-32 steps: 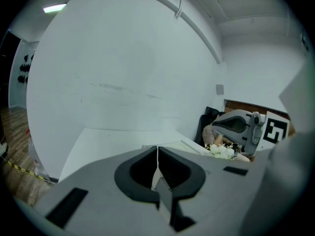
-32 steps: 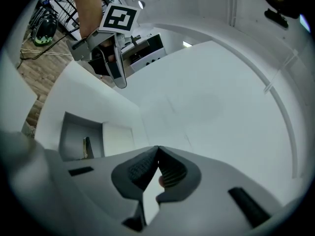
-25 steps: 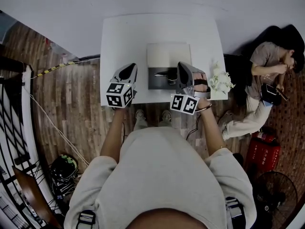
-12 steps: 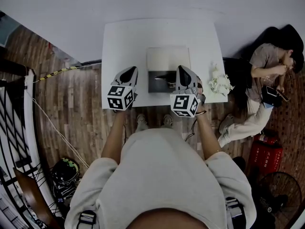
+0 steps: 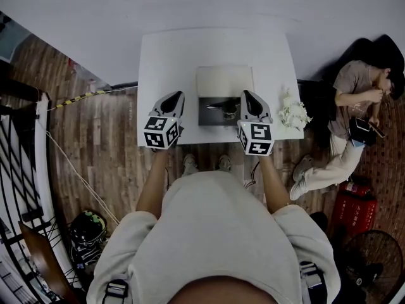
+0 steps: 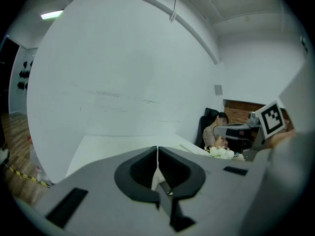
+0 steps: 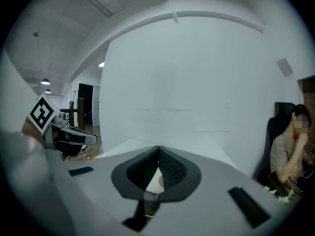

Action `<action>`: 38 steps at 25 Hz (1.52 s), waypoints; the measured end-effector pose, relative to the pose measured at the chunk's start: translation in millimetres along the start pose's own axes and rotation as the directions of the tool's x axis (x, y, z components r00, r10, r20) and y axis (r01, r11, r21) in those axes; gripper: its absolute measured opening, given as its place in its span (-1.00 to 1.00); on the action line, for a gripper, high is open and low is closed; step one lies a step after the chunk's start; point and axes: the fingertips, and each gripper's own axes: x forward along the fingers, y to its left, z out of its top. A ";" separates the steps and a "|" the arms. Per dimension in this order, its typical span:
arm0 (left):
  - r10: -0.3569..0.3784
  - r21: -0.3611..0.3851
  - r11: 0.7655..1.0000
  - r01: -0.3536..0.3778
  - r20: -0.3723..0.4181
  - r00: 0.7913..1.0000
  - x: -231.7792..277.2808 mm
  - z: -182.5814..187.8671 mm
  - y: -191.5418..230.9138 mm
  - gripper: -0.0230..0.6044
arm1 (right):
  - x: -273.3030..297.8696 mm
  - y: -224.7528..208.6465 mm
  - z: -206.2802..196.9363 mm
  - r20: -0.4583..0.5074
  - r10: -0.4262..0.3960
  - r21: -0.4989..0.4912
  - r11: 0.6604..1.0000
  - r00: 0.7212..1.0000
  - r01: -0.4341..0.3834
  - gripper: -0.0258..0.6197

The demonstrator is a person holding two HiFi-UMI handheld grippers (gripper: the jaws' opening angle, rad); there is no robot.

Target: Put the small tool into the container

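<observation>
Left tool (image 5: 175,97) and right tool (image 5: 246,97) both hold jaws together, empty, so reaching in w/o opening may only shove the small silvery implement (image 5: 221,106) or dark shallow box (image 5: 207,116).

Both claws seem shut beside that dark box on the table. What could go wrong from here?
The right gripper sits close to the box; a sideways move might nudge it, or the small tool that appears to lie in it. The flowers at the right edge of the table could get brushed off.
</observation>
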 end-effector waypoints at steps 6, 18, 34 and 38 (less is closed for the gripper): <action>0.010 0.004 1.000 -0.010 0.012 1.000 -2.9 5.5 1.5 -0.89 | -2.4 2.1 0.0 0.031 0.027 0.075 0.997 0.999 -0.030 -0.92; 0.028 0.030 0.999 -0.030 0.063 0.998 -16.1 21.2 0.3 -0.89 | -8.2 -5.4 24.7 0.093 0.034 0.048 0.998 0.995 -0.038 -0.92; 0.035 0.021 0.999 -0.037 0.095 0.995 -13.1 29.6 4.4 -0.89 | -2.7 -3.4 23.0 0.079 0.046 0.017 0.999 0.996 -0.048 -0.92; 0.032 0.014 0.999 -0.033 0.097 0.995 -10.8 29.7 4.8 -0.89 | -1.7 -3.3 18.4 0.065 0.049 0.006 0.999 0.997 -0.049 -0.92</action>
